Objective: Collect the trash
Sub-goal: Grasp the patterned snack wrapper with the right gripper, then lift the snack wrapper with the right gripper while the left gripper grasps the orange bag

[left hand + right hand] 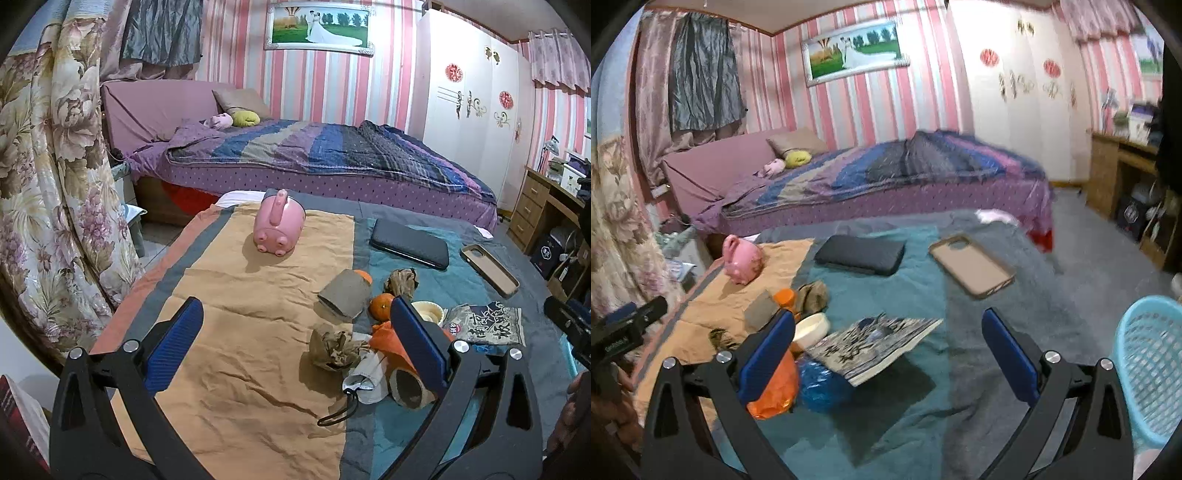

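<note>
We see the trash heaped on the cloth-covered table [258, 369], near its right half where the tan cloth meets the teal. A crumpled brown paper wad [334, 349] sits on the tan cloth, with no clear long axis; a second brown wad [400, 282] lies farther back on the teal. A grey cardboard tube [345, 299] lies on its side, its long axis running from near-left to far-right, its open end toward us, and an orange [382, 306] rests just beside it. A printed snack packet [875, 347] lies flat in the right wrist view, its long axis slanting from near-left up to far-right, one corner lifted over a crinkled blue plastic bag [820, 384]; an orange plastic bag [775, 387] lies just beside that. A shallow white bowl [812, 330] sits behind them. Around the heap stand a glossy pink pig-shaped mug [277, 229], a dark flat case [410, 243] and a tan phone case [489, 269] lying face up. A light-blue lattice basket [1148, 369] stands at the table's right edge. Our left gripper [295, 345] is spread wide above the paper wad, holding nothing; our right gripper [888, 350] is likewise spread wide above the packet, its ribbed blue pads [768, 354] bare.
</note>
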`<state>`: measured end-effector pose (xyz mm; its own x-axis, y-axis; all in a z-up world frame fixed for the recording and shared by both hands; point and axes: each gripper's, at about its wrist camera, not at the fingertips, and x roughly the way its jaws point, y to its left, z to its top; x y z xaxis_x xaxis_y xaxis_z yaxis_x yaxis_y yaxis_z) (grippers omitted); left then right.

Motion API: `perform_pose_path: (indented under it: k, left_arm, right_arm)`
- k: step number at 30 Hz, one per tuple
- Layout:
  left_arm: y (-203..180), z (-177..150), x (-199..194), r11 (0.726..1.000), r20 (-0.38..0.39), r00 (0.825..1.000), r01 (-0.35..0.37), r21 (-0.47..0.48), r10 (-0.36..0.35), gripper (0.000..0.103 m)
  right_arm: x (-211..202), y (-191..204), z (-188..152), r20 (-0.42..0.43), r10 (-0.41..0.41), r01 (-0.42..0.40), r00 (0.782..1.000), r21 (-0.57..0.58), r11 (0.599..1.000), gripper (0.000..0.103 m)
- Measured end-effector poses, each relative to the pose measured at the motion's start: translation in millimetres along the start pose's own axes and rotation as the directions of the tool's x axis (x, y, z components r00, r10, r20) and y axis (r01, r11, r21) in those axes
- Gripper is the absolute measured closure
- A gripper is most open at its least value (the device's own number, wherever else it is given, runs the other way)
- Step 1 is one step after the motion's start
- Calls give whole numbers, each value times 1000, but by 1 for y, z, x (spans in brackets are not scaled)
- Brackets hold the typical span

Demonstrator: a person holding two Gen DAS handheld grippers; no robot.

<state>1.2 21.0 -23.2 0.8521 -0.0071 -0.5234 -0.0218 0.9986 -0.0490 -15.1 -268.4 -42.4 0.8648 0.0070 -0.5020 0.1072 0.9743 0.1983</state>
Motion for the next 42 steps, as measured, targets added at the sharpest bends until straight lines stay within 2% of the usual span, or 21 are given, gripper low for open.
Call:
perform_pose_path:
  k: [3, 7, 9, 12, 16, 20, 21, 22, 23, 24, 25, 28, 31, 34, 37, 42]
  left_arm:
    - [0, 1, 1, 1000, -4, 1000, 0, 4, 0, 5]
    - [0, 1, 4, 1000, -15, 1000, -2, 6, 3, 5]
    - [1, 1, 4, 1000, -18, 1000, -3, 8, 3, 5]
    - [2, 2, 4, 1000, -16, 1000, -7, 12, 7, 5]
    - [4, 3, 5, 1000, -19, 1000, -8, -2, 8, 5]
    - [1, 3, 6, 1000, -19, 1000, -5, 12, 6, 5]
    - [0, 3, 6, 1000, -20, 1000, -4, 15, 5, 5]
    - [0, 2, 7, 1000, -21, 1000, -4, 18, 4, 5]
    - [-1, 1, 7, 1000, -22, 1000, -3, 20, 3, 5]
    - [-1, 1, 7, 1000, -24, 1000, -1, 24, 1, 5]
    - [-2, 0, 8, 1000, -27, 1000, 4, 27, -4, 5]
    - [-6, -2, 10, 999, -36, 999, 14, 46, -13, 5]
    - [-12, -4, 10, 997, -43, 999, 31, 70, -28, 5]
    - [-18, -4, 10, 996, -48, 998, 39, 80, -35, 5]
    - [-24, -6, 11, 994, -56, 996, 76, 76, -72, 7]
    - [-52, -13, 12, 978, -72, 985, 166, 130, -158, 7]
  right_arm:
    - [10, 5, -5, -52, 34, -35, 998, -19, 999, 4]
    - [19, 1, -3, -60, -16, 12, 998, -67, 998, 4]
    - [24, -11, 2, -75, -13, 11, 997, -21, 1000, 4]
    - [36, -24, 1, -128, 50, -42, 991, 61, 997, 4]
    - [51, -13, -11, -196, 99, -84, 976, 79, 993, 4]
    - [73, -8, -14, -219, 121, -100, 968, 107, 989, 6]
    - [77, -6, -14, -216, 117, -97, 969, 101, 990, 18]
    - [82, -3, -12, -216, 110, -92, 970, 91, 992, 36]
    - [84, -2, -12, -218, 108, -91, 970, 85, 992, 46]
    - [89, 1, -12, -224, 109, -94, 968, 77, 993, 66]
    - [93, 2, -12, -228, 107, -93, 968, 70, 993, 77]
    - [89, 3, -9, -202, 96, -87, 975, 54, 995, 92]
    - [71, 4, 1, -121, 87, -84, 989, 27, 996, 98]
    - [51, 5, 11, -34, 69, -69, 997, 2, 998, 100]
    - [31, 5, 21, 48, 42, -42, 998, -7, 999, 101]
    - [6, 4, 33, 128, 21, -20, 992, -11, 1000, 101]
